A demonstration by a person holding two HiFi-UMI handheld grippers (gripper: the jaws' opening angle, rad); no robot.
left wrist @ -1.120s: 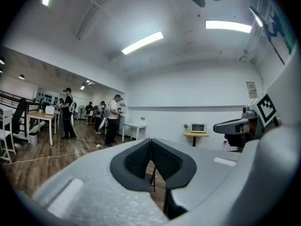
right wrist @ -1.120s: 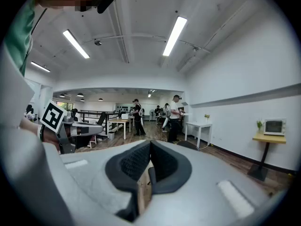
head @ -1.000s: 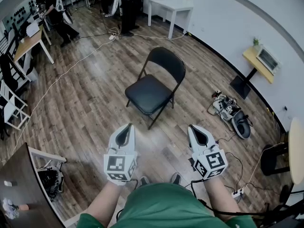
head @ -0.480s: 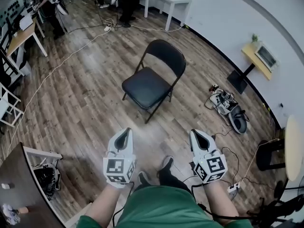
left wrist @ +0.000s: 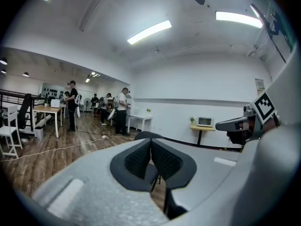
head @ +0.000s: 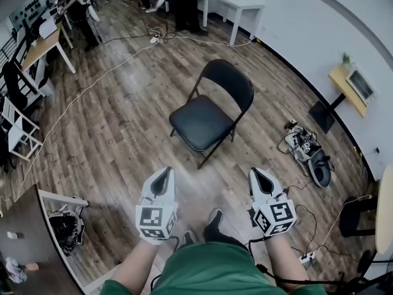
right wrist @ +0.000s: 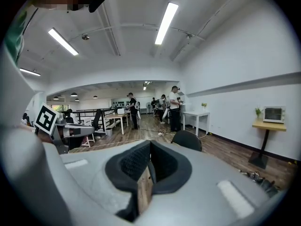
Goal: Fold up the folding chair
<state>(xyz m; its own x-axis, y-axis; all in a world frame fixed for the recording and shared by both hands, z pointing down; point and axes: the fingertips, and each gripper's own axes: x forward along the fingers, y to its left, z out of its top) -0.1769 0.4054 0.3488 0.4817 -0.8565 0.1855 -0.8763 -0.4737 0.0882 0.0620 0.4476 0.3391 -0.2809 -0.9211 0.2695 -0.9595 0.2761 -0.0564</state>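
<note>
The folding chair [head: 209, 112] stands open on the wooden floor [head: 116, 134], ahead of both tools and well apart from them. Its seat [head: 201, 123] is on the nearer side and its backrest [head: 230, 85] is farther off, leaning toward the right tool's side. The left tool [head: 162, 178] has its 2 jaws pressed together with nothing between them, and the right tool [head: 260, 178] is the same. In each gripper view the dark ribbed pads meet, and the chair shows only beyond them. The chair looks like a painted metal tube frame with a padded seat and back, so it is likely stiff and fairly heavy for a pinching tool. The tube is probably smooth enough to slide in the pads, while the padding should give a little and grip better. Its feet may skate on the wood if it is pushed sideways. A sound hold would be 1 tool on the backrest's top edge to steady the frame. The other tool could go under the seat's near edge to swing it up toward the back. Both tools would need to open first, and both should stay clear of the side hinges, which could pinch as the frame closes.
</note>
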